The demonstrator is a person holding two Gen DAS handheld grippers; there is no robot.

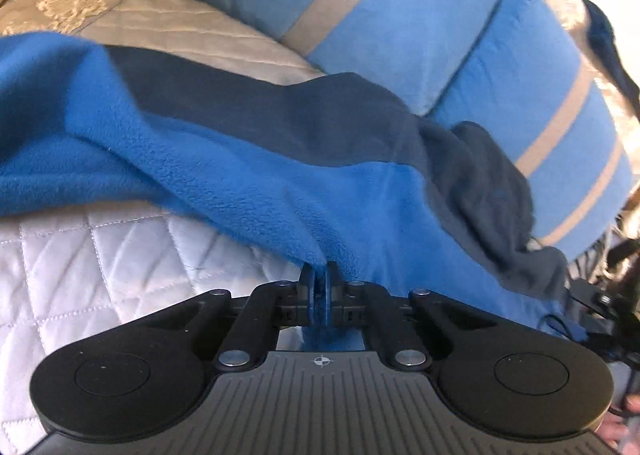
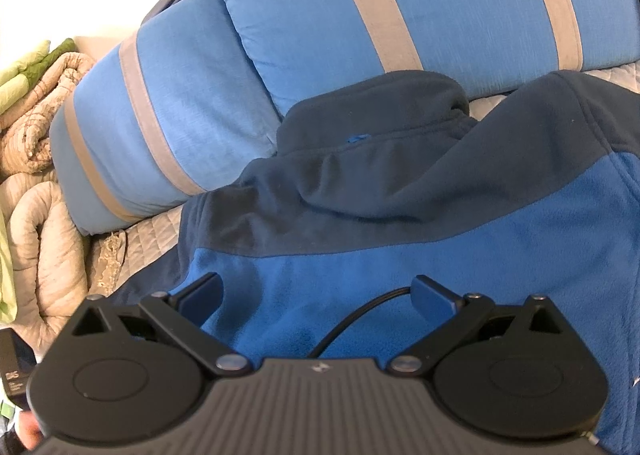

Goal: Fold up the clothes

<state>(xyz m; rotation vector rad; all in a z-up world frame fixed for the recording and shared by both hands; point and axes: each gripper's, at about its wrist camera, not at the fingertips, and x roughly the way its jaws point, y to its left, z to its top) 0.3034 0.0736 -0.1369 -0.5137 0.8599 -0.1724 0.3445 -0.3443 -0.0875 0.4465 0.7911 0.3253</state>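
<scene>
A blue fleece jacket [image 1: 248,159] with a dark navy yoke and collar lies spread on a quilted bed cover. In the left wrist view my left gripper [image 1: 320,279] is shut on a pinched fold of the jacket's blue edge, which bunches up between the pads. In the right wrist view the same fleece jacket [image 2: 400,247] fills the middle, its navy collar [image 2: 384,111] toward the pillows. My right gripper [image 2: 316,295] stands open just above the blue body, with nothing pressed between its fingers. A thin black cable runs between them.
Two blue pillows with tan stripes [image 2: 400,15] [image 2: 160,115] lean behind the jacket. The white quilted cover [image 1: 100,263] shows at the left. A rolled beige comforter [image 2: 36,195] and green bedding [image 2: 24,71] lie at the far left.
</scene>
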